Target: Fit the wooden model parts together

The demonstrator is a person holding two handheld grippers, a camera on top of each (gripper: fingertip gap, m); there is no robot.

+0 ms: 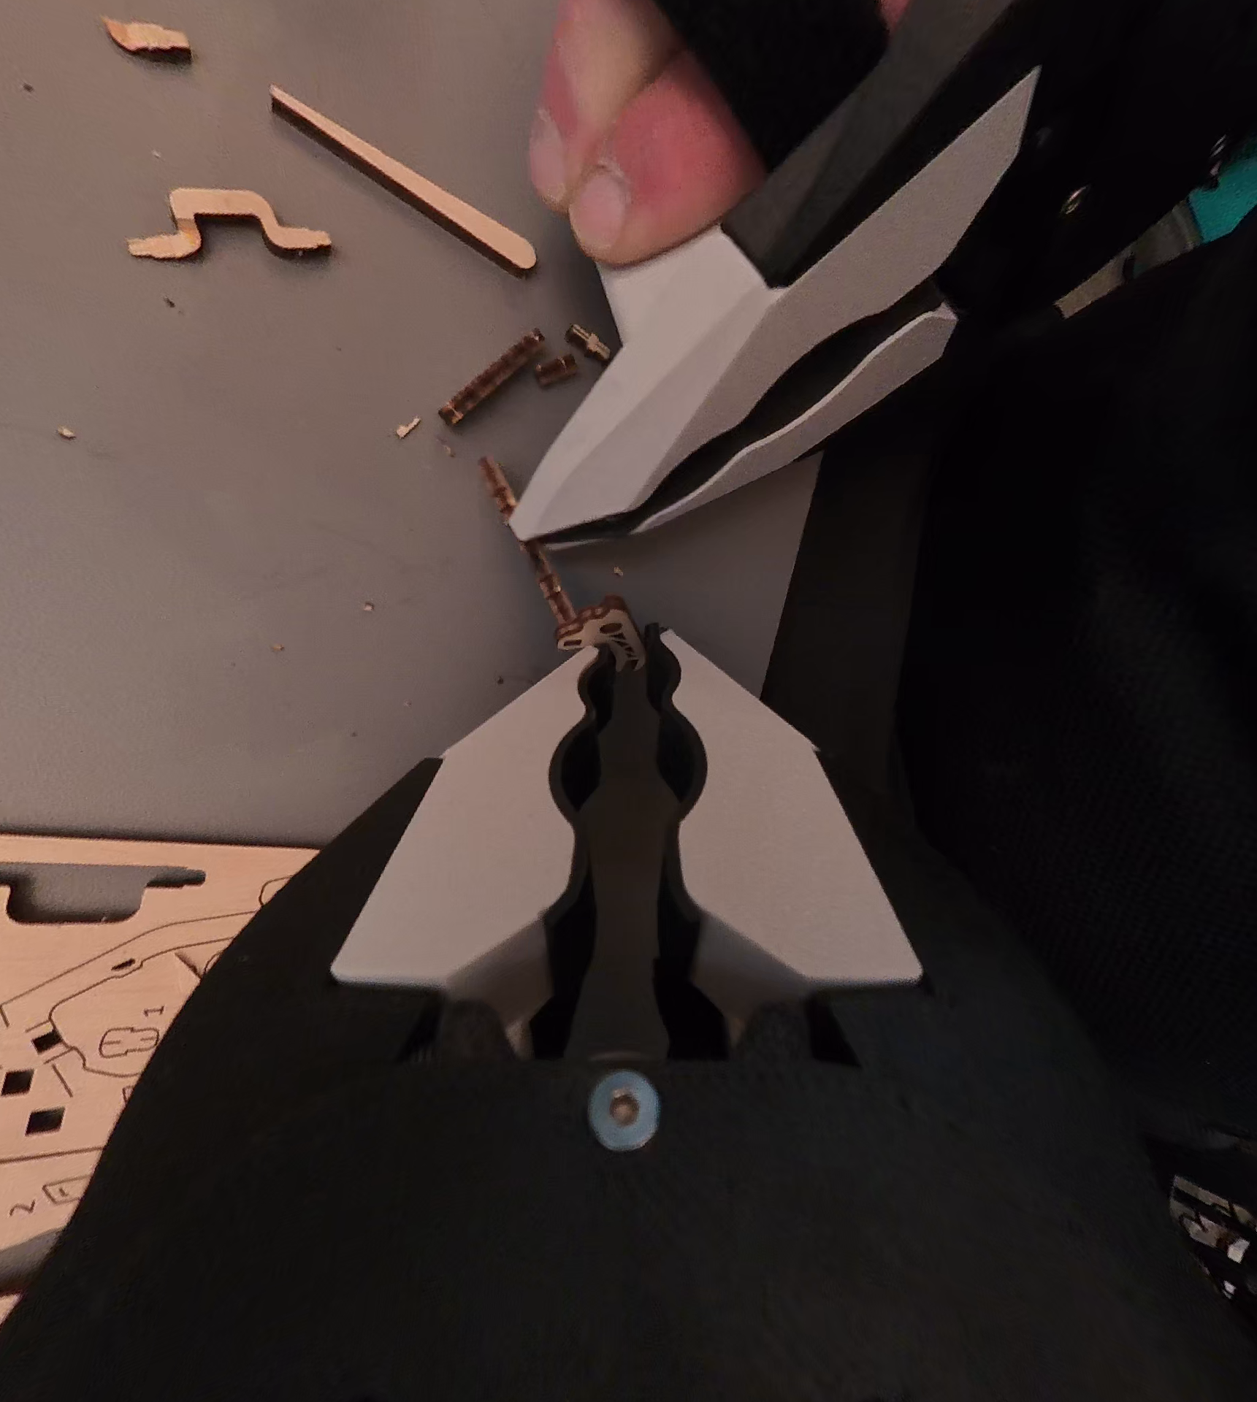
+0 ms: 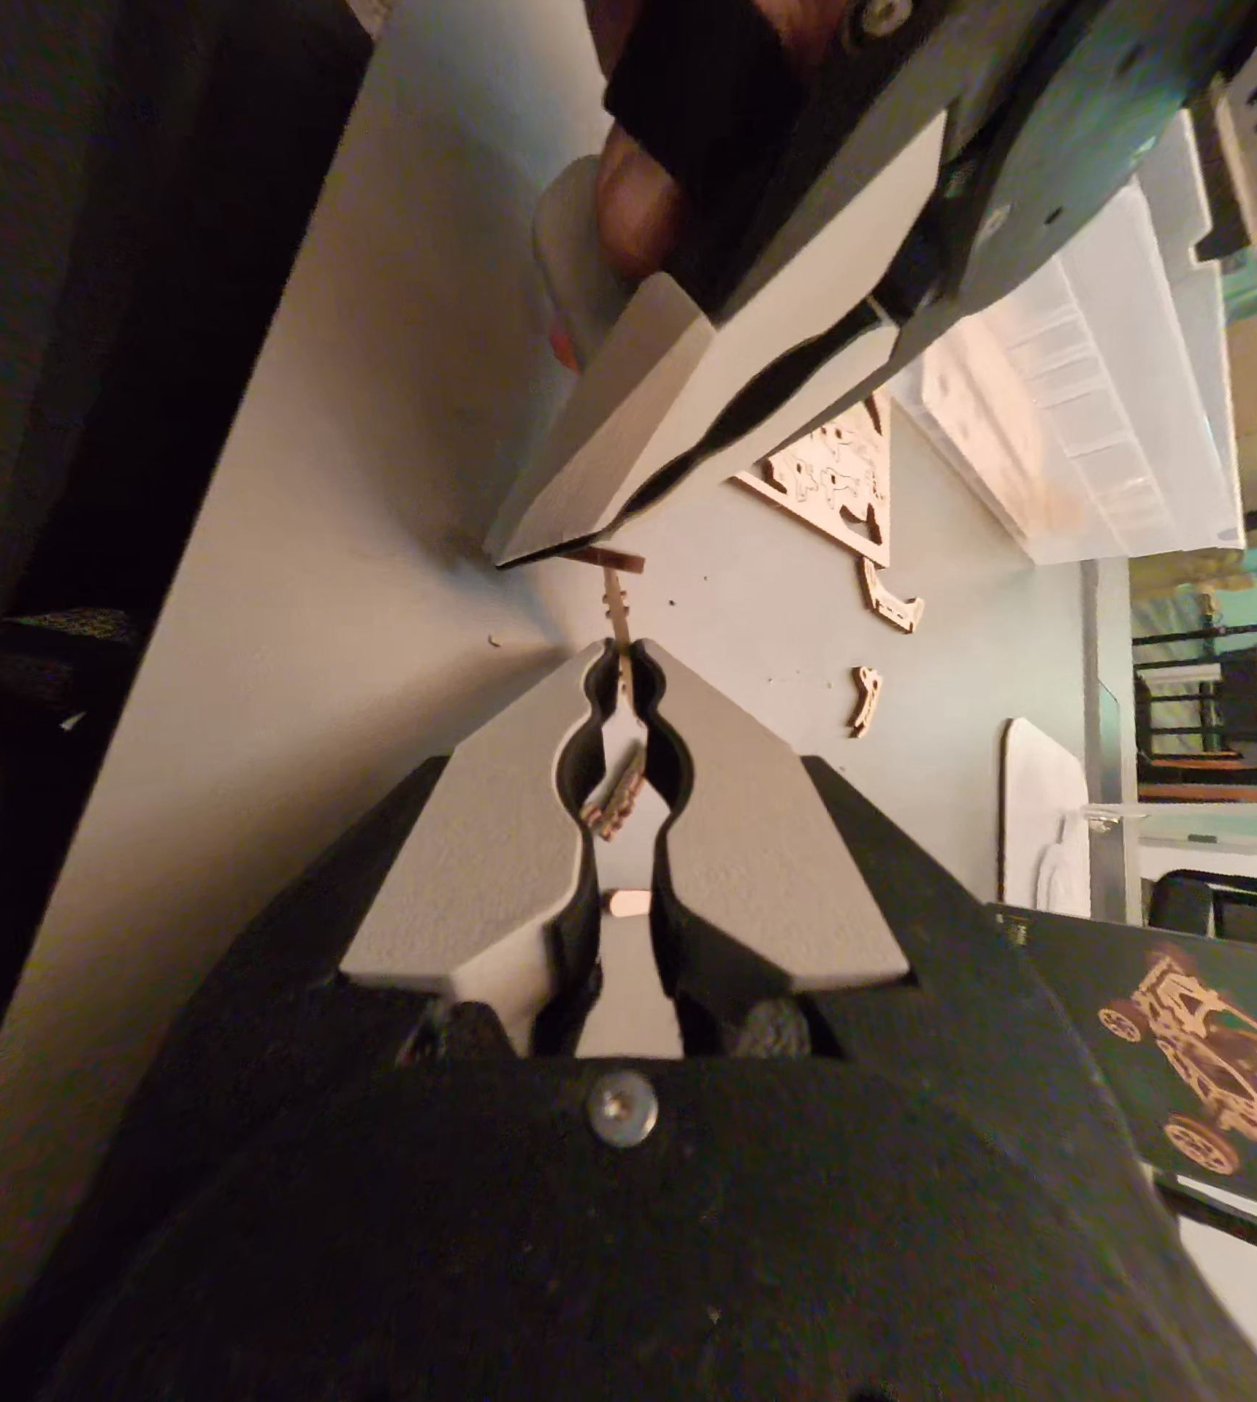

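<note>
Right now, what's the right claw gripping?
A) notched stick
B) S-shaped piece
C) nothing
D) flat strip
A: the right claw is shut on the thin notched stick, whose far end meets the small piece in the left claw.
</note>
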